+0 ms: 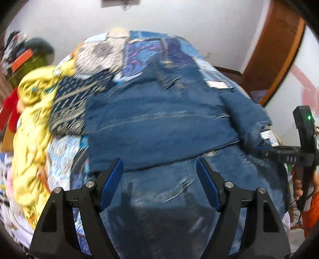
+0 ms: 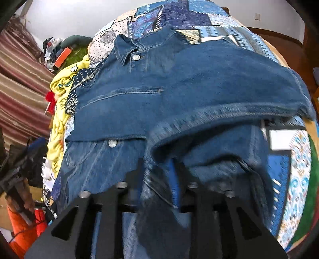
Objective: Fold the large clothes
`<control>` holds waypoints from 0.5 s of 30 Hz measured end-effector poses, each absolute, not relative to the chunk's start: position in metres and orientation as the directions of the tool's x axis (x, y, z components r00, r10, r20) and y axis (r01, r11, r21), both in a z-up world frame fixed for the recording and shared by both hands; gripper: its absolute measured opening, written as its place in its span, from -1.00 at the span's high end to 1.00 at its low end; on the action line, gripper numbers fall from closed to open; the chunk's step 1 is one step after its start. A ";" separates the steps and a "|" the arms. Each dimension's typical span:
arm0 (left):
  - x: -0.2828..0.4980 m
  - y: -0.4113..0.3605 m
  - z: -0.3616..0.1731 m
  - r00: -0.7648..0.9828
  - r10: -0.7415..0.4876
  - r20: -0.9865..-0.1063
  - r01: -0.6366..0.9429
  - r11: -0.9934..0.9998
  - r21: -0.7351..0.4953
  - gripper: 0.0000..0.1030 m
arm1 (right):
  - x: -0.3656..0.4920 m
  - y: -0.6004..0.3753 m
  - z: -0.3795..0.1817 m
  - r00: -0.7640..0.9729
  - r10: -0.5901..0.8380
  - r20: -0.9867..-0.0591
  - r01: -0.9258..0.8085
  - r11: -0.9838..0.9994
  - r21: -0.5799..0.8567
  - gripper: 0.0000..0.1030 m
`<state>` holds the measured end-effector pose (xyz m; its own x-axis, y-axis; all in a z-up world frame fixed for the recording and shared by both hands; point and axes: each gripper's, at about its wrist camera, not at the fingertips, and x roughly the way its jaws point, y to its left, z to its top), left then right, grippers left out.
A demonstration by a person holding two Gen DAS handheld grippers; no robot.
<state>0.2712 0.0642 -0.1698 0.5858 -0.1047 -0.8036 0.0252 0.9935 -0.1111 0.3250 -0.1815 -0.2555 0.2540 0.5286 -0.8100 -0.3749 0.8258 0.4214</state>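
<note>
The dark blue denim jacket (image 2: 151, 95) is lying on the patchwork-quilted bed (image 2: 199, 16), collar far. The right tool (image 2: 159, 169) is pinching its near right part, apparently to carry a fold across. The left tool (image 1: 159, 175) is hovering wide above the hem. A crumpled yellow garment (image 1: 33, 127) is crowding the left edge.

Denim jacket (image 2: 179, 83) folds hide the right hand-held gripper (image 2: 159, 169) fingertips; nearby cloth is motion-blurred
</note>
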 end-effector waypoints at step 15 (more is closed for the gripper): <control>0.344 -0.121 -0.127 0.579 -0.270 -0.769 0.438 0.899 0.014 -0.51 | 0.310 -0.299 -0.218 0.607 0.295 -0.738 -0.145 0.954 0.262 -0.49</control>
